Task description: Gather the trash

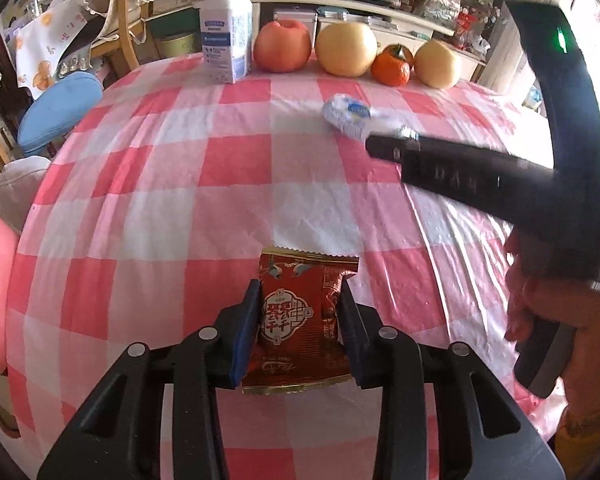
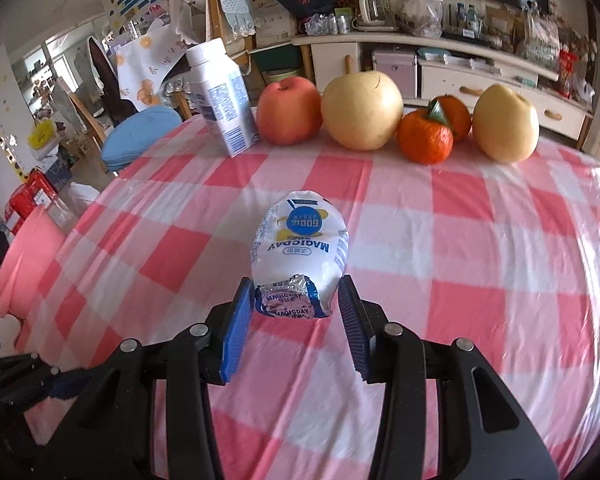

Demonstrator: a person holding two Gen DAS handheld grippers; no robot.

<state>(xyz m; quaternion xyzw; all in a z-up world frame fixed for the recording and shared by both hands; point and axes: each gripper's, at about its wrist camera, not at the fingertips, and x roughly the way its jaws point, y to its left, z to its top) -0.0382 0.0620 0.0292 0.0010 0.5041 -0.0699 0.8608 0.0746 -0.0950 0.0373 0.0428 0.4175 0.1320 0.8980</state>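
Two low, close wrist views across the checked tablecloth [image 1: 228, 168], both facing the far fruit row [image 2: 362, 116].

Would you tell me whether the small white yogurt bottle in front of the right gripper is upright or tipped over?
Tipped over. The yogurt bottle lies on its side on the checked tablecloth, foil-covered mouth toward the right gripper, whose fingers flank it.

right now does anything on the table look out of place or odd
Two pieces of litter stand out on the checked tablecloth: an opened red snack wrapper between the left gripper's fingers, and a white yogurt cup tipped on its side, foil lid peeled.
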